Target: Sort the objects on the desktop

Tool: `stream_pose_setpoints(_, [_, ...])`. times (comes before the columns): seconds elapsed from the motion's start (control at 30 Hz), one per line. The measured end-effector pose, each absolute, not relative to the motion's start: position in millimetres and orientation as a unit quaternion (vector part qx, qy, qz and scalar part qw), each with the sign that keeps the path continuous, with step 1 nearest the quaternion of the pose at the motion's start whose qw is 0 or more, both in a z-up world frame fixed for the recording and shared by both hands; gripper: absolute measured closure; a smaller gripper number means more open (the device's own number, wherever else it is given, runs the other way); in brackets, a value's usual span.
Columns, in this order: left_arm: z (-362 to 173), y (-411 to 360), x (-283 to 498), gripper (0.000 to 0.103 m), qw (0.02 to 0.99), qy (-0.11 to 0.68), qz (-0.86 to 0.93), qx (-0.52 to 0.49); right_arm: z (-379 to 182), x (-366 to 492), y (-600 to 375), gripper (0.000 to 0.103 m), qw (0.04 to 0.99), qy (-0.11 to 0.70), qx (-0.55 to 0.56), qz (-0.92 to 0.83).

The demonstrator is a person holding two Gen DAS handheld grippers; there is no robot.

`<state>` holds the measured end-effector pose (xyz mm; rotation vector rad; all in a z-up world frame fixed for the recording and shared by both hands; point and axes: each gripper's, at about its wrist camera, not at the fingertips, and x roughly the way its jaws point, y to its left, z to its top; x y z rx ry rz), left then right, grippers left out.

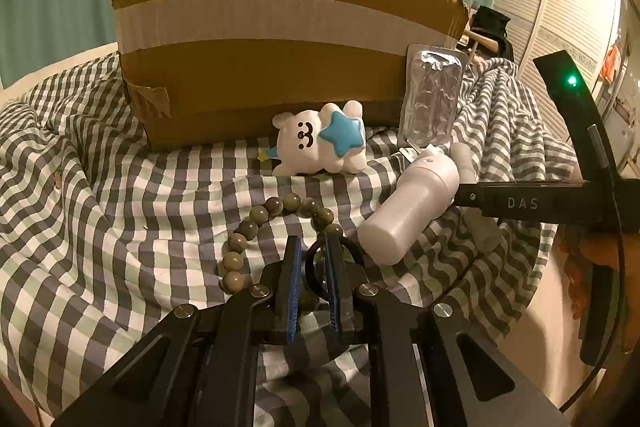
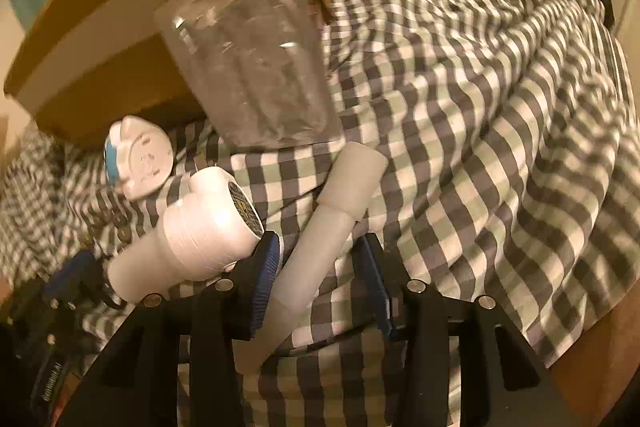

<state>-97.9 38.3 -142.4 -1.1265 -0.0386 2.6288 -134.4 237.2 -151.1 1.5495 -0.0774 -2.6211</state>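
My left gripper (image 1: 314, 259) hovers low over a string of olive beads (image 1: 256, 227) on the checked cloth, with a black ring (image 1: 310, 265) pinched between its narrow blue pads. A white bottle (image 1: 408, 211) lies just right of it. In the right wrist view my right gripper (image 2: 320, 267) stands open astride a pale capped tube (image 2: 320, 227), which lies on the cloth; the right pad is clear of it. The white bottle (image 2: 208, 227) lies against the left finger. A white bear toy with a blue star (image 1: 320, 143) rests in front of the cardboard box (image 1: 256, 67).
A clear plastic blister pack (image 1: 434, 95) leans on the box's right corner. The checked cloth (image 2: 480, 147) is rumpled and drops off the edge at the right. Curtains, a monitor and cupboards stand behind.
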Motion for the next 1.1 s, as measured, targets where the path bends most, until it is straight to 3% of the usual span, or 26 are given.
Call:
stream_pose_setpoints(0.03, [-141,38,-97,0.09,0.14,-0.014,0.911,-0.388,-150,-133,238,0.086,0.05,-0.029,0.507,-0.86])
stream_pose_setpoints(0.13, [-137,35,-96,0.09,0.138,-0.019,0.914,-0.382,-141,-123,240,0.091,0.053,-0.027,0.493,-0.868])
stream_pose_setpoints(0.53, [-104,27,-78,0.09,0.147,-0.038,0.924,-0.35,-76,-73,237,0.091,0.098,-0.02,0.421,-0.901])
stream_pose_setpoints(1.1, [-64,30,-50,0.09,0.151,-0.015,0.934,-0.324,-50,-33,245,0.091,0.116,-0.028,0.395,-0.911])
